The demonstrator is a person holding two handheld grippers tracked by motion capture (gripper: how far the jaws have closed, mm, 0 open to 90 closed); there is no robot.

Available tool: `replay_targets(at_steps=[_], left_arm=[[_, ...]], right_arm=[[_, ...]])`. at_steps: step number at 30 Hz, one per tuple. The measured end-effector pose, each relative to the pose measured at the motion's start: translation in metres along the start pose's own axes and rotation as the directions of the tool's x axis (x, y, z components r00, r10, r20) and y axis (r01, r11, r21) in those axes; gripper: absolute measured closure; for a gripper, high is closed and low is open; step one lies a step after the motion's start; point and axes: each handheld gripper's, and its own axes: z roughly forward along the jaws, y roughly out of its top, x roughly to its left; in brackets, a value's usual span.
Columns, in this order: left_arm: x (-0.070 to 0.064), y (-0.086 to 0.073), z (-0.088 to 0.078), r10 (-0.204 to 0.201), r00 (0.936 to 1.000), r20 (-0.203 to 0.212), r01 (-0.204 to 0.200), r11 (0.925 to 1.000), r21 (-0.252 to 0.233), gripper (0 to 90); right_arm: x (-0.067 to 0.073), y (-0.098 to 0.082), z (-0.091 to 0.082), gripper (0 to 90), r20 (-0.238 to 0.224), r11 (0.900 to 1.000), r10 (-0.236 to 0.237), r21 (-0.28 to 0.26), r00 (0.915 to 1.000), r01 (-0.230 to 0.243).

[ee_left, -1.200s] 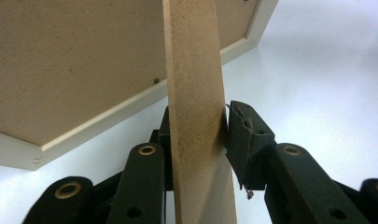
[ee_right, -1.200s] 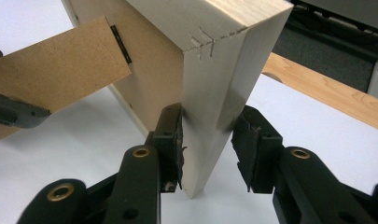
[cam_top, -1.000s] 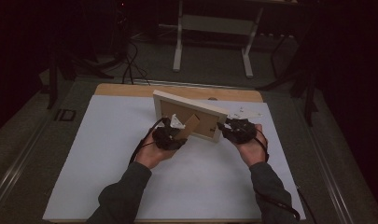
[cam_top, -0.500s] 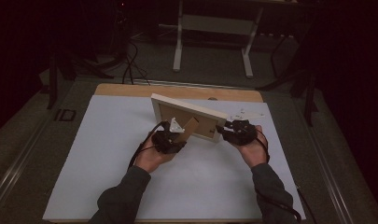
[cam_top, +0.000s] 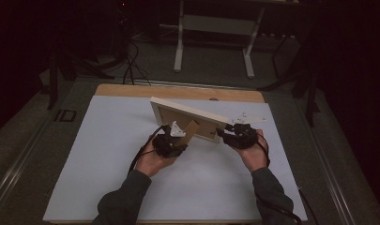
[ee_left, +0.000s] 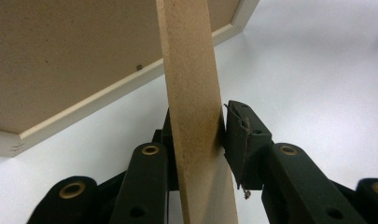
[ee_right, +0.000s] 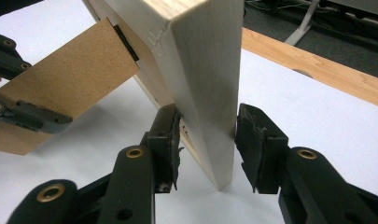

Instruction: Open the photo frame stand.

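Propping the picture frame on its stand

I'm holding a picture frame (cam_top: 190, 117) up off the white table cover (cam_top: 98, 159) with both grippers, back side facing me. Left gripper (ee_left: 198, 135) is clamping the brown fold-out stand (ee_left: 191, 93), jaws nearly closed on the thin board from both sides. Right gripper (ee_right: 207, 140) is pinching the pale wooden side rail of the frame near its lower corner; jaws are set about as wide as the rail, both pads looking pressed against it.

Progress, as I'm judging it: the stand is already swung out from the frame's backing, hinged near the top. The frame is tilting, with the right corner low by the cover, though I can't tell if it is touching. What's left is setting the bottom edge and the stand's foot down together, then letting go with both grippers and checking it stands alone.

Surface: plain white cover over a wooden tabletop (cam_top: 178, 91), strip of wood showing at the far edge. Room is dim; a white table base (cam_top: 216, 42) and cables (cam_top: 129, 61) are sitting on the dark floor beyond.
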Motion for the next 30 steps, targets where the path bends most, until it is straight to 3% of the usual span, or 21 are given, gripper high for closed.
replay_targets(at_steps=[30], left_arm=[[-0.008,-0.012,0.005,0.007,0.9999,-0.013,-0.007,0.9999,0.008,72.0]], right_arm=[[0.009,-0.010,-0.005,58.4,-0.021,1.000,-0.020,0.010,0.9996,0.020]])
